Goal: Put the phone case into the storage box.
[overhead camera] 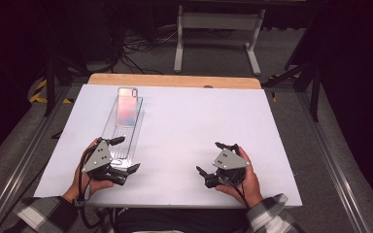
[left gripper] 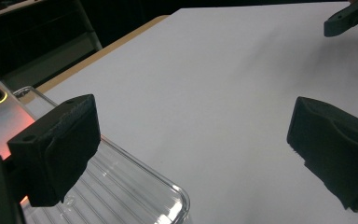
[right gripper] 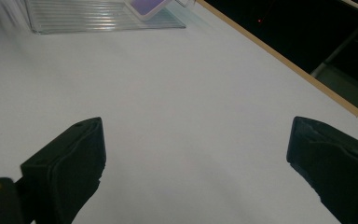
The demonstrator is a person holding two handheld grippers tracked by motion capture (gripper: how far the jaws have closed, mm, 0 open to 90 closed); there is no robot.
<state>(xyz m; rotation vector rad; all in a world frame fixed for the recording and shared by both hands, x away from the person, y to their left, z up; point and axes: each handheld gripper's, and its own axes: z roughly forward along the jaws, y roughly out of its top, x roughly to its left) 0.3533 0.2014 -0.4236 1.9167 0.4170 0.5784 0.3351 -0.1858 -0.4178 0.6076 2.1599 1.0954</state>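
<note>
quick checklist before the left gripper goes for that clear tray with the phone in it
1. Left gripper open: ok, jaws stand wide apart in its own view.
2. Left gripper at the clear tray: ok, one jaw is over the tray's near end, the other over bare table.
3. Tray gripped: not ok, the jaws have not closed on it.
4. Phone seated: ok, it leans tilted at the tray's far end.
5. Right gripper out of the way: ok, open over the white table, apart from the tray.
6. Jaw touching the tray rim: cannot tell.
</note>
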